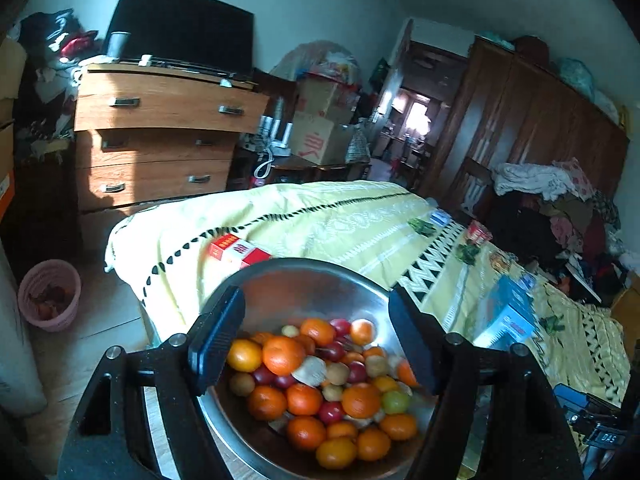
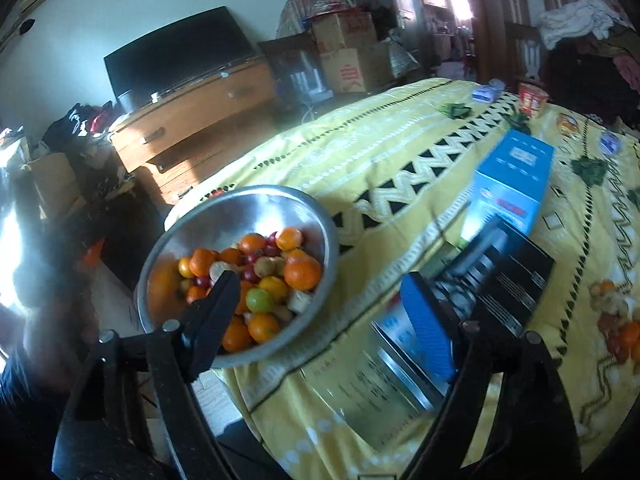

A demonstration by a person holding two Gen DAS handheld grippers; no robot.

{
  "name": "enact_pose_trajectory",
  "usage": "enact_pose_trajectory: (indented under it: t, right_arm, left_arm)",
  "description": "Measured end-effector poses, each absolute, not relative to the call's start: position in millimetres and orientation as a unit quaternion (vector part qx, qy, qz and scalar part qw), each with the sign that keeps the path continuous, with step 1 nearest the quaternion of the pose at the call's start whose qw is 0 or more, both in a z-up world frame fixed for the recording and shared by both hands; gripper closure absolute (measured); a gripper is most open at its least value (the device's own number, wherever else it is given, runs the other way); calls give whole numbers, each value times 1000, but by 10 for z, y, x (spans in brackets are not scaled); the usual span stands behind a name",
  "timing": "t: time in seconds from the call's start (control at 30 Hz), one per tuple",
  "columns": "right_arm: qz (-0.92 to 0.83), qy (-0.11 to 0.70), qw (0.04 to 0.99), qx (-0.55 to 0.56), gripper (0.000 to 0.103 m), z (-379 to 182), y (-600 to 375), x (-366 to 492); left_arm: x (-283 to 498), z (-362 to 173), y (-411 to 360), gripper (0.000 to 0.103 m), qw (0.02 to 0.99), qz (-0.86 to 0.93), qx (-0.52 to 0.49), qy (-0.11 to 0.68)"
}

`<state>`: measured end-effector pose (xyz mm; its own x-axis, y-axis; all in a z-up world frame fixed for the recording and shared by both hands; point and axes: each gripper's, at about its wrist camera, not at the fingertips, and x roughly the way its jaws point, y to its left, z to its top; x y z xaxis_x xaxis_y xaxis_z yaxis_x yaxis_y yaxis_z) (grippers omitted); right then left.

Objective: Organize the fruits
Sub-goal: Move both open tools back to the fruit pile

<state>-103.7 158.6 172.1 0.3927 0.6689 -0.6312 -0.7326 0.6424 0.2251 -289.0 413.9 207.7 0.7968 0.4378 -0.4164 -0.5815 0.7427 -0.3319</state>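
A steel bowl point(image 1: 304, 284) holds a heap of mixed fruit: several oranges point(image 1: 282, 354), small red fruits point(image 1: 332, 411), brown ones and a green one point(image 1: 395, 401). It sits at the near left corner of a table with a yellow cloth point(image 1: 340, 216). My left gripper point(image 1: 316, 344) is open and empty, its fingers spread just above the bowl. In the right wrist view the bowl point(image 2: 224, 208) with its fruit point(image 2: 303, 273) lies at the left. My right gripper point(image 2: 324, 312) is open and empty, its left finger over the bowl's near rim.
A blue box point(image 2: 512, 184), a dark box point(image 2: 508, 272) and a silver-and-black package point(image 2: 384, 392) lie on the cloth to the right of the bowl. A red-and-white pack point(image 1: 236, 250) lies behind it. Small snack packs point(image 2: 530, 100) dot the far side. A wooden dresser point(image 1: 156, 136) and a pink basket point(image 1: 50, 294) stand left.
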Motion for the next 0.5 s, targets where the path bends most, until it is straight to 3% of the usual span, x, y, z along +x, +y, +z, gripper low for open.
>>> enact_pose_trajectory:
  t: [0.33,0.5]
  right_arm:
    - [287,438,851,-37,19,1068,267,-993]
    - [224,452,863,-1,19,970,-377,-892]
  left_arm:
    - [-1952,1781,1846,28,960,-47,-93,262]
    - [-1502,1686,1236,28,944,-116,-67,302]
